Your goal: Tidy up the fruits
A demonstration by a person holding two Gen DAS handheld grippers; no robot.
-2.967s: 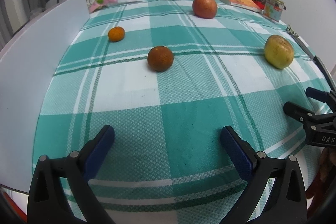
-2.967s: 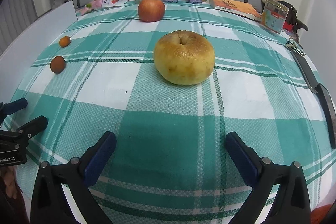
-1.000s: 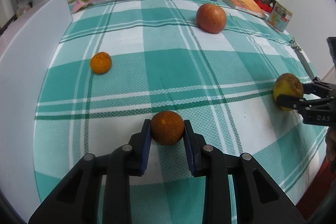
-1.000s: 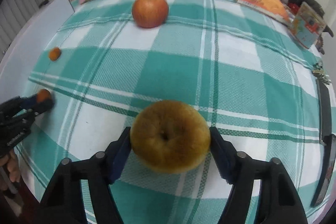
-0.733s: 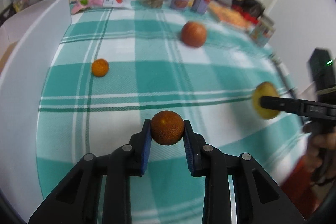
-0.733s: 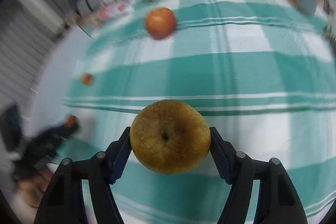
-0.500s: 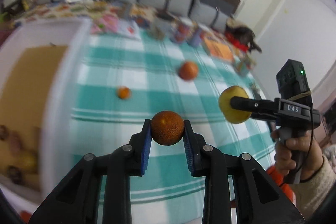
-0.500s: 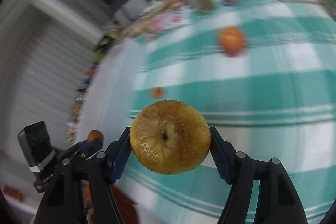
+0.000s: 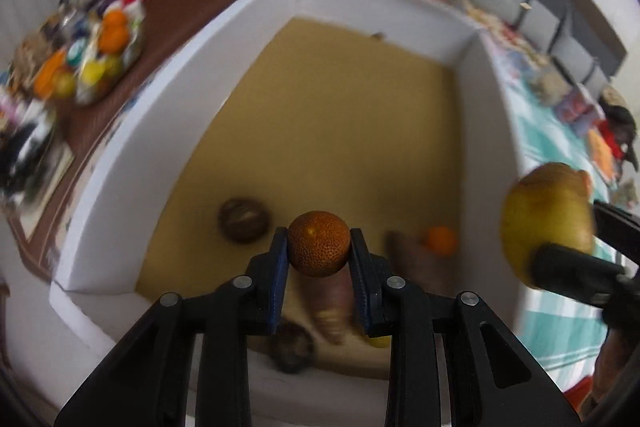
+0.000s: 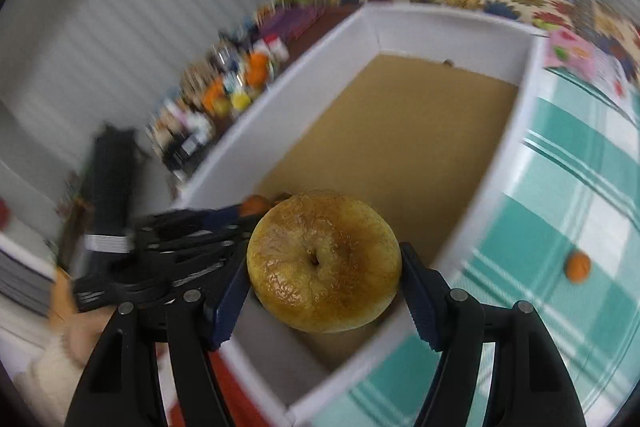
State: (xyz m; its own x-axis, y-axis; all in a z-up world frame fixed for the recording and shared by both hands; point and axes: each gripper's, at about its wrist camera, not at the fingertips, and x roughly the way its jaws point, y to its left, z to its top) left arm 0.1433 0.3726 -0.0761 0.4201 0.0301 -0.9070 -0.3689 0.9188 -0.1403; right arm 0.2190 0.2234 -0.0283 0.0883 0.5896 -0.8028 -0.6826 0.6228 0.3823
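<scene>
Both jaws clamped: my left gripper (image 9: 319,254) holds the orange (image 9: 319,243), my right gripper (image 10: 323,291) the apple (image 10: 323,261).

Blue pads (image 9: 280,269) press the orange on both flanks, and it hangs over the near end of the box (image 9: 176,131), above its brown floor. My right jaws stand wider, tight on either side of the wrinkled yellow apple, which sits over the near corner of the box, close to its right wall. Inside, at the near end, I make out a dark round fruit (image 9: 244,219), a small orange one (image 9: 441,241) and some blurred items under my left jaws. On the checked cloth (image 10: 568,195) right of the box a small orange (image 10: 577,267) lies alone, near the wall but apart. Beyond the left wall the clutter is too blurred to tell.
</scene>
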